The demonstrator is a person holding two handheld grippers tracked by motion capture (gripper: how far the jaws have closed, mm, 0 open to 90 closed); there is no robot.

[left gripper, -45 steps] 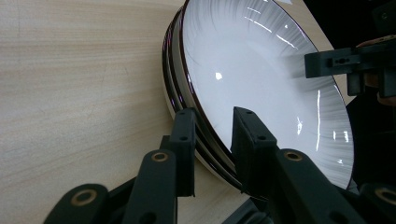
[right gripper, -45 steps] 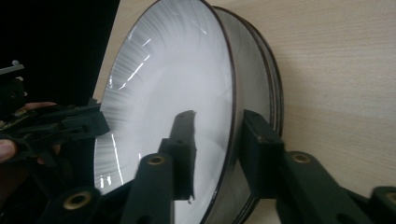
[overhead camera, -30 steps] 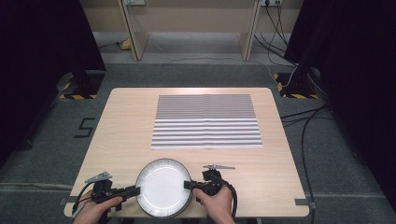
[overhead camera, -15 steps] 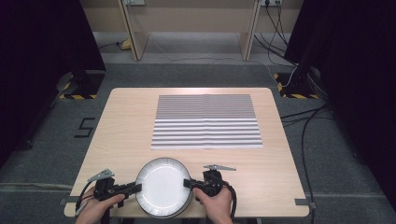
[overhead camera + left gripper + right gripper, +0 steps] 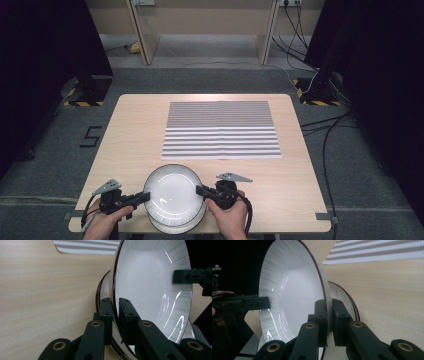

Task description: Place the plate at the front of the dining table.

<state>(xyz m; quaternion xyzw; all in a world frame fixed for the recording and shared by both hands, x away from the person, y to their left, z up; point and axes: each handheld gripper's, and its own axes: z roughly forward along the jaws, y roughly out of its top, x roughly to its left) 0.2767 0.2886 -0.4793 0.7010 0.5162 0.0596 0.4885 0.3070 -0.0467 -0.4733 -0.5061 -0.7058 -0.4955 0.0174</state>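
Big pale wooden surface (image 5: 125, 145) here, and on its far half lies a grey-and-white striped mat (image 5: 221, 130), flat and square to the edges. Down at the near edge, between the two hands, a white plate (image 5: 172, 192) with a thin dark rim is held above a second plate (image 5: 176, 226) that lies on the surface directly beneath it; the lower one peeks out along the near side. In the left gripper view the top plate (image 5: 150, 282) stands clearly apart from the one under it (image 5: 104, 287), and the right gripper view shows the same gap, upper plate (image 5: 292, 292) over lower (image 5: 343, 300).

Now the left hand-held gripper (image 5: 142, 197): its jaws have just been closing, and they pinch the top plate's left rim, one pad on each face of the rim (image 5: 115, 315). The right hand-held gripper (image 5: 200, 190) has just been closing too, and it clamps the opposite rim in the same way (image 5: 329, 315). Both narrow, both gripping the top plate, well short of the mat.
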